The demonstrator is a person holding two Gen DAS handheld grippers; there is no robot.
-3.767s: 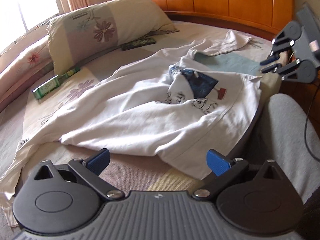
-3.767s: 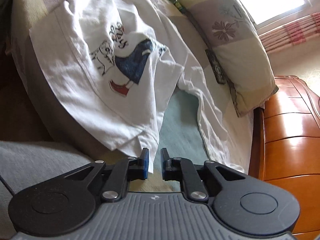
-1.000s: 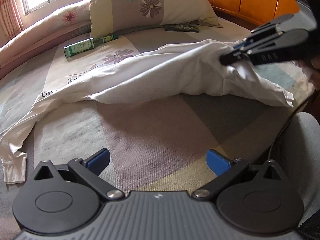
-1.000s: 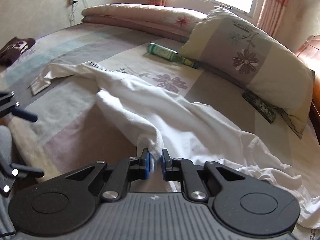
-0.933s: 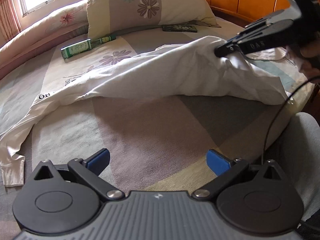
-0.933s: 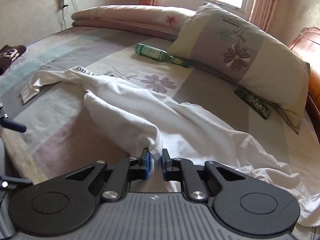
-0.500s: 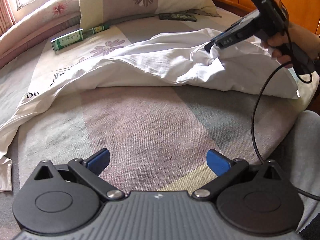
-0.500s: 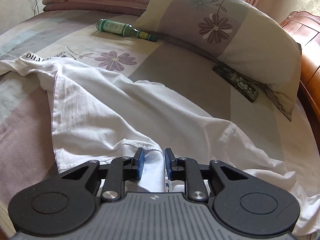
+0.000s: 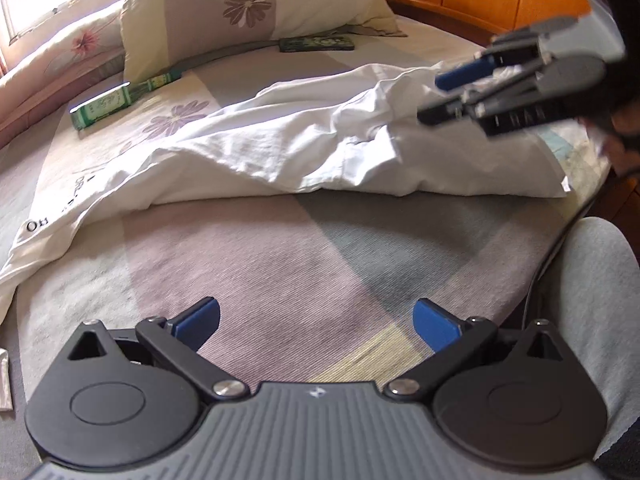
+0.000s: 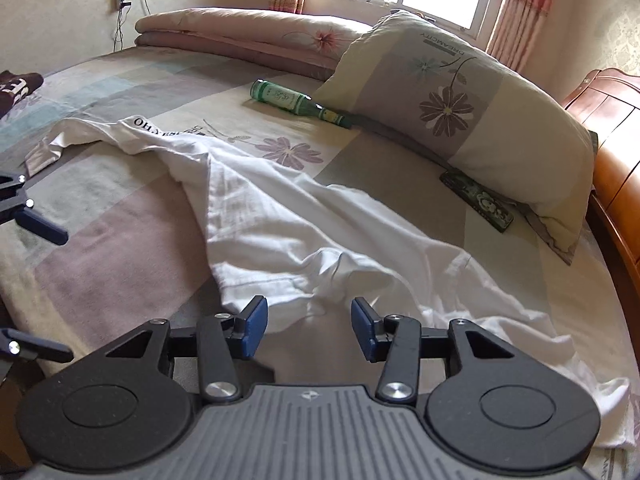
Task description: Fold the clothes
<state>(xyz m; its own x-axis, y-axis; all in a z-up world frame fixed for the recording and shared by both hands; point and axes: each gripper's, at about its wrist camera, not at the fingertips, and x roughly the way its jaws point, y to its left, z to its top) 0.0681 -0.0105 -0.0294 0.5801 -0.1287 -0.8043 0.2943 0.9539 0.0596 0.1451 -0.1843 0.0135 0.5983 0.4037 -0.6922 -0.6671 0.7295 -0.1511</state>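
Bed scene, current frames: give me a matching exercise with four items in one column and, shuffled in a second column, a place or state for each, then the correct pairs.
Items
1. white shirt
2. green bottle
3. right gripper
4. dark flat case

Places or states
A. lying on its side, neck pointing toward the pillow
B. open, just above the shirt's near edge
C. partly tucked under the pillow's lower edge
D. crumpled in a long heap across the bedspread

Pairs: 1-D, 2-A, 3-B, 4-C
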